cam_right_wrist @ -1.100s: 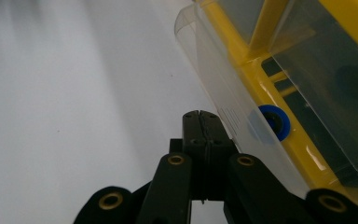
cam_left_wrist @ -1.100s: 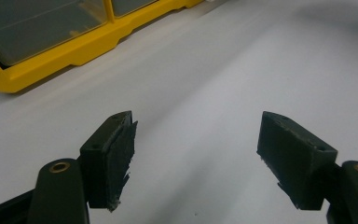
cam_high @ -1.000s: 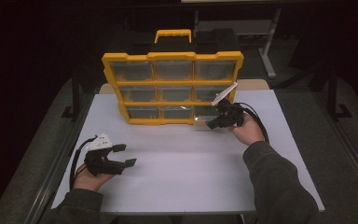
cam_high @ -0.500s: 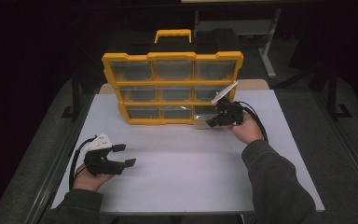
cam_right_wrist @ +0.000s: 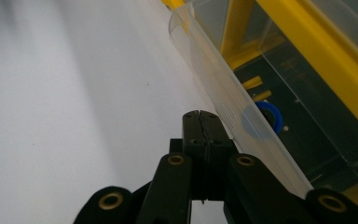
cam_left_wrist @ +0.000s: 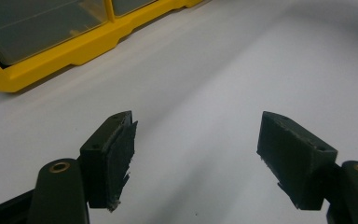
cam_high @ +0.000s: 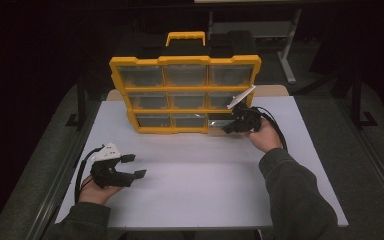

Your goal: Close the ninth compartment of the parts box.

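— Tongs first: how does the left tongs [cam_high: 134, 166] stand?
— Jaws wide apart, nothing between them, low over the white table [cam_high: 205, 185] near its front left.
— And the right tongs [cam_right_wrist: 200, 122]?
— Jaws pressed together, nothing visibly gripped. They sit just beside the clear drawer [cam_right_wrist: 223, 107] pulled out of the bottom right of the yellow organizer [cam_high: 185, 95].
— Anything inside?
— A blue ring [cam_right_wrist: 266, 116] shows through the plastic.

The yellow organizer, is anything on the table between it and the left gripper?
Nothing visible: bare white table lies between the open left gripper and the organizer.
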`<move>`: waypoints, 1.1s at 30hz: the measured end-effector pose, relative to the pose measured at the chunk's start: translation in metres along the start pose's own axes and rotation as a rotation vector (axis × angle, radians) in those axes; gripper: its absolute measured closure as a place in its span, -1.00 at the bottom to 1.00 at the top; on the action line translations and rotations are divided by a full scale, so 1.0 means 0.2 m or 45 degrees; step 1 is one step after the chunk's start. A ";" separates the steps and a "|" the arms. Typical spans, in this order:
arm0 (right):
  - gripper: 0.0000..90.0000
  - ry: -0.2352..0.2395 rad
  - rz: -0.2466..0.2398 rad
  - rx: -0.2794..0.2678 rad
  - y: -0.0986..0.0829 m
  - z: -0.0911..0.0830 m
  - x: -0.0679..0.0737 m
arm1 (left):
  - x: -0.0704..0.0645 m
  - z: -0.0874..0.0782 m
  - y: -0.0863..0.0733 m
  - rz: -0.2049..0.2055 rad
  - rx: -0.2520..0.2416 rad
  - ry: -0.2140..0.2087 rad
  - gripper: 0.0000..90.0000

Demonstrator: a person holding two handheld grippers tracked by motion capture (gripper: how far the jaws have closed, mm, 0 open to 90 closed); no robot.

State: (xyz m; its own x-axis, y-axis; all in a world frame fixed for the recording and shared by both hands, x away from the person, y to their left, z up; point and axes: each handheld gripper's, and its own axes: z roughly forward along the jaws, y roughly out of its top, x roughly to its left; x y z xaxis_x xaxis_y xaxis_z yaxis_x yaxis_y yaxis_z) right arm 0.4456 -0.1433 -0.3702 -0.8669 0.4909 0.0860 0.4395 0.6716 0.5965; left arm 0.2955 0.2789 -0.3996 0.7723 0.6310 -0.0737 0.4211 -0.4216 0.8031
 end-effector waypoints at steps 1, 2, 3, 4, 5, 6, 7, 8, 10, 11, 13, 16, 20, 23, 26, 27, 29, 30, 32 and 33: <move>0.97 0.003 -0.002 -0.001 0.00 0.00 0.00 | 0.00 0.00 0.00 0.000 0.000 0.000 -0.40; 0.97 -0.003 -0.001 -0.001 0.00 0.00 -0.01 | 0.00 0.00 0.00 -0.001 0.002 -0.001 -0.40; 0.97 -0.002 0.004 -0.001 0.00 0.00 -0.01 | 0.00 0.00 0.00 -0.002 0.001 -0.001 -0.40; 0.97 0.000 0.008 -0.001 0.00 0.00 -0.01 | 0.00 0.00 0.00 -0.002 0.002 -0.001 -0.40; 0.97 -0.007 0.005 -0.006 0.00 0.00 -0.01 | 0.00 0.00 0.00 0.000 0.002 0.000 -0.40; 0.97 -0.008 0.005 -0.008 0.00 0.00 -0.01 | 0.00 0.00 0.00 0.000 0.001 -0.001 -0.40; 0.97 -0.011 0.000 -0.012 0.00 0.00 -0.01 | 0.00 0.00 0.00 0.000 0.001 -0.001 -0.40; 0.97 -0.010 0.033 -0.003 0.00 0.00 -0.01 | 0.00 0.00 0.00 0.000 0.001 -0.001 -0.40; 0.97 -0.024 0.002 -0.010 0.00 0.00 -0.02 | 0.00 0.00 0.00 -0.002 0.002 -0.003 -0.40; 0.97 -0.029 0.000 -0.010 0.01 0.00 -0.02 | 0.00 0.00 0.00 -0.003 0.003 -0.003 -0.40; 0.97 -0.039 -0.003 -0.014 0.01 0.00 -0.02 | 0.00 0.00 0.00 -0.003 0.001 -0.003 -0.40; 0.97 -0.054 0.011 -0.015 0.01 -0.01 -0.02 | 0.00 0.00 0.00 -0.001 -0.001 -0.003 -0.40; 0.97 -0.067 0.020 -0.019 0.02 -0.01 -0.02 | 0.00 0.00 0.00 0.002 -0.001 -0.003 -0.40; 0.97 -0.080 0.016 -0.026 0.02 -0.01 -0.02 | 0.00 0.00 0.00 0.000 -0.001 -0.003 -0.40; 0.97 -0.094 0.013 -0.027 0.03 -0.01 -0.02 | 0.00 0.00 0.00 0.002 0.000 -0.003 -0.40; 0.97 -0.096 0.012 -0.031 0.03 0.00 -0.02 | 0.00 0.00 0.00 0.001 -0.001 -0.002 -0.40; 0.97 -0.102 0.019 -0.030 0.03 0.00 -0.02 | 0.00 0.00 0.00 0.008 -0.002 0.000 -0.40; 0.97 -0.106 0.025 -0.029 0.03 0.00 -0.02 | 0.00 0.00 0.00 0.009 -0.001 0.001 -0.40; 0.97 -0.116 0.030 -0.034 0.03 0.00 -0.02 | 0.00 0.00 -0.01 0.002 -0.003 0.001 -0.40; 0.97 -0.123 0.028 -0.034 0.03 -0.01 -0.02 | 0.00 -0.01 -0.01 0.003 -0.003 0.001 -0.40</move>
State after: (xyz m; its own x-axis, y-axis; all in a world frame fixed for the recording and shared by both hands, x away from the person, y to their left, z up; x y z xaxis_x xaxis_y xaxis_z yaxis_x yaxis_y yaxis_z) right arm 0.4516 -0.1416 -0.3660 -0.8298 0.5575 0.0231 0.4509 0.6455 0.6165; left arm 0.2942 0.2799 -0.3999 0.7729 0.6305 -0.0712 0.4179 -0.4214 0.8048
